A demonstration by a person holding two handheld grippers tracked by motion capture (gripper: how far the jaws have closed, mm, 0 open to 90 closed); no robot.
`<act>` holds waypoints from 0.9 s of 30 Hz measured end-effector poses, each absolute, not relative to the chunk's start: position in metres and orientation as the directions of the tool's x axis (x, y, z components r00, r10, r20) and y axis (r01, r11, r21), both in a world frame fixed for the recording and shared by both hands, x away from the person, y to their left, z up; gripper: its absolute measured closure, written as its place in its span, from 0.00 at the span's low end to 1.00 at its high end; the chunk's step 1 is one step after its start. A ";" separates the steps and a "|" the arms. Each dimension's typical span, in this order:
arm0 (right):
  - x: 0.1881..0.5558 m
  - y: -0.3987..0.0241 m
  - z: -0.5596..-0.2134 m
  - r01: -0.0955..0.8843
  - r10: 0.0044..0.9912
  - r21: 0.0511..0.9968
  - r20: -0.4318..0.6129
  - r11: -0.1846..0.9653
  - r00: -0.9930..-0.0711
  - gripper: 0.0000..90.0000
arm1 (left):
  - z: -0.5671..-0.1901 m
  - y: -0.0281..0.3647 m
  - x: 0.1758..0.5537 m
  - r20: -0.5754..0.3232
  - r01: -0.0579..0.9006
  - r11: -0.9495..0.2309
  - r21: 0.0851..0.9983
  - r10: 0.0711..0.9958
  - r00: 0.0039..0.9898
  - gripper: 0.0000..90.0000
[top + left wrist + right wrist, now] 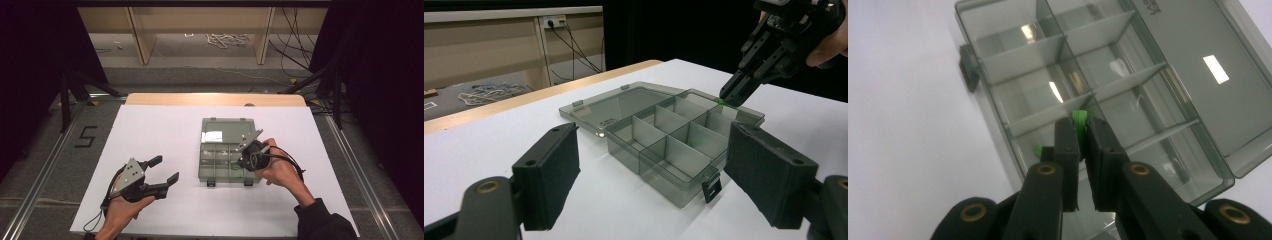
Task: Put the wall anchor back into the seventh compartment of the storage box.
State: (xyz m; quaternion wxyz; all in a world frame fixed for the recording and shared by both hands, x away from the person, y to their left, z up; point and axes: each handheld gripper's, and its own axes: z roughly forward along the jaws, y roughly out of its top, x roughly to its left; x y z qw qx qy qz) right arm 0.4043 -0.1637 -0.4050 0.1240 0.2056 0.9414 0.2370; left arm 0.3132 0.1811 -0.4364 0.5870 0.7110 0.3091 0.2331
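Green piece point(1078, 120) being pinched by right gripper point(1079, 131) over compartment box point(207, 171), near worktop's right edge; lowering slowly, avoiding dividers. Left gripper point(162, 170) fingers spread, holding nothing.

Only readable thing is a black "5" point(86, 136) on the grey floor point(45, 165) left of the table. Box lid point(1193, 75) has some tiny embossed txt near the hinge, maybe a brand, too blurry to read tbh.
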 end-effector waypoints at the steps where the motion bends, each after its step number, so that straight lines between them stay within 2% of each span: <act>1: 0.405 -0.164 -0.406 0.328 0.445 0.495 -0.138 0.805 -0.885 0.94 | -0.436 0.181 0.313 -0.032 0.166 -0.119 0.979 0.713 0.701 0.23; 27: 0.405 -0.153 -0.430 0.333 0.427 0.434 -0.138 0.837 -0.893 0.94 | -0.437 0.181 0.313 -0.037 0.172 -0.117 0.978 0.713 0.700 0.23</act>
